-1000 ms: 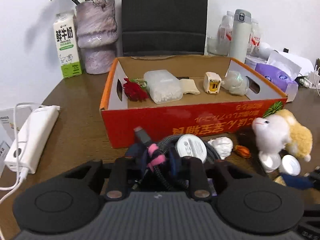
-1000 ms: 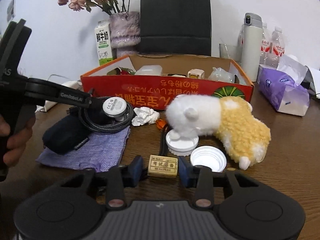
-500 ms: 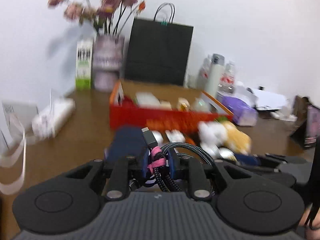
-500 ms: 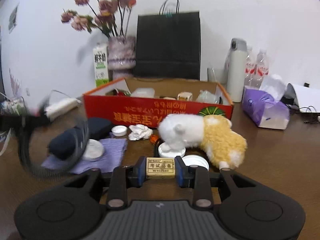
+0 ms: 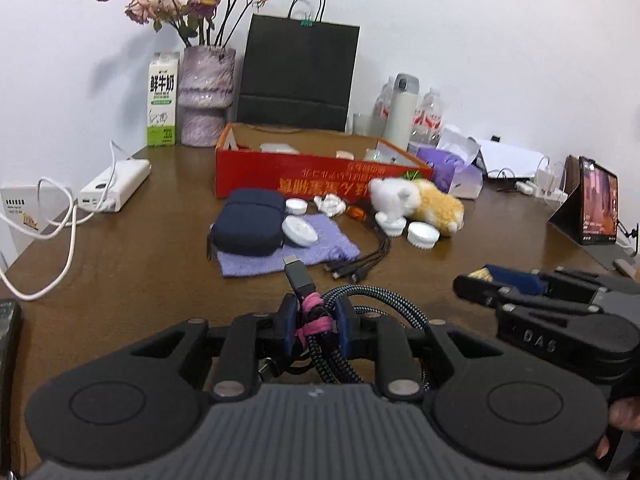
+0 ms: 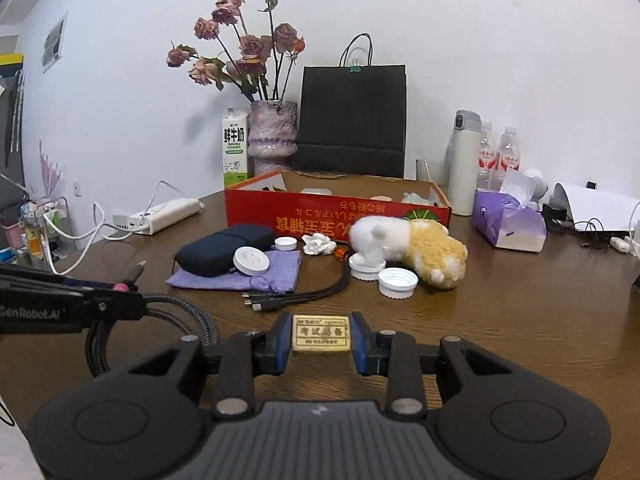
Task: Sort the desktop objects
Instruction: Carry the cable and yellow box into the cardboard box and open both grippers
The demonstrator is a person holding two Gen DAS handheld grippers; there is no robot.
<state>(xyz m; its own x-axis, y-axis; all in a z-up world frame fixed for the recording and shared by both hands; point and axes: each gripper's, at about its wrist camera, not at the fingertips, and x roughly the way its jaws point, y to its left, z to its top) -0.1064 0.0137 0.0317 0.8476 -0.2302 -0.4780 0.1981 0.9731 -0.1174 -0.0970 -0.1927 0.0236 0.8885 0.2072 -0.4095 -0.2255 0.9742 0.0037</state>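
Observation:
My left gripper (image 5: 314,322) is shut on a coiled braided cable (image 5: 374,300) bound with a pink tie, held above the near table. My right gripper (image 6: 321,338) is shut on a yellowish eraser (image 6: 320,334) with printed characters. The red cardboard box (image 5: 320,180) stands at the back with several small items inside. In front of it lie a dark blue pouch (image 5: 248,222), a purple cloth (image 5: 316,246), white lids (image 6: 398,282), a plush toy (image 6: 408,244) and a black multi-plug cable (image 6: 296,294). The left gripper (image 6: 68,304) and its cable show at left in the right wrist view.
A vase of dried roses (image 6: 272,136), a milk carton (image 6: 234,146) and a black paper bag (image 6: 352,116) stand behind the box. A white thermos (image 6: 464,160), bottles and a purple tissue pack (image 6: 508,220) are at right. A white power bank (image 5: 116,184) with cords lies at left, a tablet (image 5: 598,200) at far right.
Both grippers have pulled back from the box and risen, each keeping its object. The left one lifted the braided cable off the pouch and cloth.

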